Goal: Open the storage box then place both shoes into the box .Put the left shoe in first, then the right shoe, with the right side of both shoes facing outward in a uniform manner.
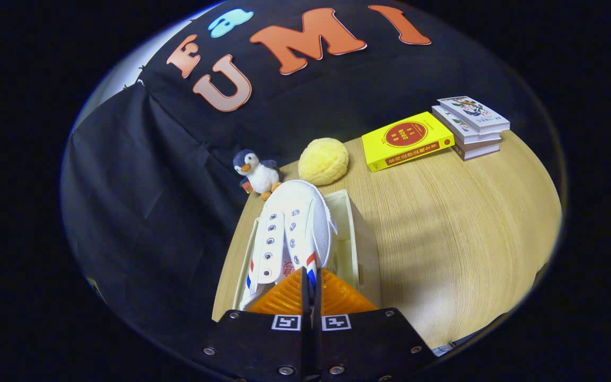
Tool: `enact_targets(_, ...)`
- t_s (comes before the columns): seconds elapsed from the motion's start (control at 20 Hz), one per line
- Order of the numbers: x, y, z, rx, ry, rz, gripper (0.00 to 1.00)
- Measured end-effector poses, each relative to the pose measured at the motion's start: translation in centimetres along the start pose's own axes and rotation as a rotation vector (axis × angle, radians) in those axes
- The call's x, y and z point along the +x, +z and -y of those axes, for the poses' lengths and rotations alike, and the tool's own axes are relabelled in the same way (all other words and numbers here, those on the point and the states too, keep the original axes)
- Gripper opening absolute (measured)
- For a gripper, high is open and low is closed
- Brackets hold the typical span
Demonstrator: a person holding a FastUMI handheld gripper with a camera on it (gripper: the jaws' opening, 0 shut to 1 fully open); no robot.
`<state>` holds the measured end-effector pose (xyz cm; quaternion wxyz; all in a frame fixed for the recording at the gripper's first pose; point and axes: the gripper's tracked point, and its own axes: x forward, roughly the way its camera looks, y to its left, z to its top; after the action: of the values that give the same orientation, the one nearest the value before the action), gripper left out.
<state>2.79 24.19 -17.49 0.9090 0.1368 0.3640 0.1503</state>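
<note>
A white lace-up shoe (295, 223) with red and blue side stripes hangs toe-forward just ahead of the fingers. It is over a cream storage box (349, 239) that stands open on the wooden table (454, 233). My gripper (311, 276) is shut on the shoe's heel-end rim, with both pads pressed close together on the thin edge. The shoe covers most of the box's inside, so what lies in it is hidden. The box's right wall and a strip of its left wall show on either side of the shoe.
Beyond the box, against the black cloth wall, sit a small penguin plush (256, 172) and a round yellow bun-like cushion (323, 161). Further right lie a yellow book (406, 140) and a stack of books (470, 127). The table's left edge runs close beside the box.
</note>
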Motion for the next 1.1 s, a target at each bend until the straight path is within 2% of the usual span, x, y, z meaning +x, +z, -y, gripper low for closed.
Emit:
enact_targets(0.25, 2.3, -2.3, 2.1, -0.068, -0.137, -0.042, 0.0)
enact_targets(0.45, 2.8, -2.6, 1.8, -0.108, -0.169, -0.055, 0.0)
enact_targets(0.5, 2.7, -2.6, 1.8, -0.117, -0.168, -0.06, 0.03)
enact_targets(0.65, 1.2, -0.5, -2.4, -0.013, 0.0, -0.006, 0.05)
enact_targets(0.75, -0.9, 2.1, -2.3, 0.017, 0.022, 0.047, 0.19)
enact_targets(0.8, -1.7, 3.4, -1.5, 0.012, 0.006, 0.073, 0.32)
enact_targets(0.85, -2.7, 4.5, -0.5, 0.007, -0.01, 0.098, 0.35)
enact_targets(1.0, -5.3, 7.0, 1.6, 0.031, -0.028, 0.157, 0.59)
enact_targets(1.05, -6.1, 7.8, 2.5, 0.035, -0.035, 0.175, 0.63)
enact_targets(1.1, -7.1, 8.5, 3.7, 0.036, -0.05, 0.192, 0.73)
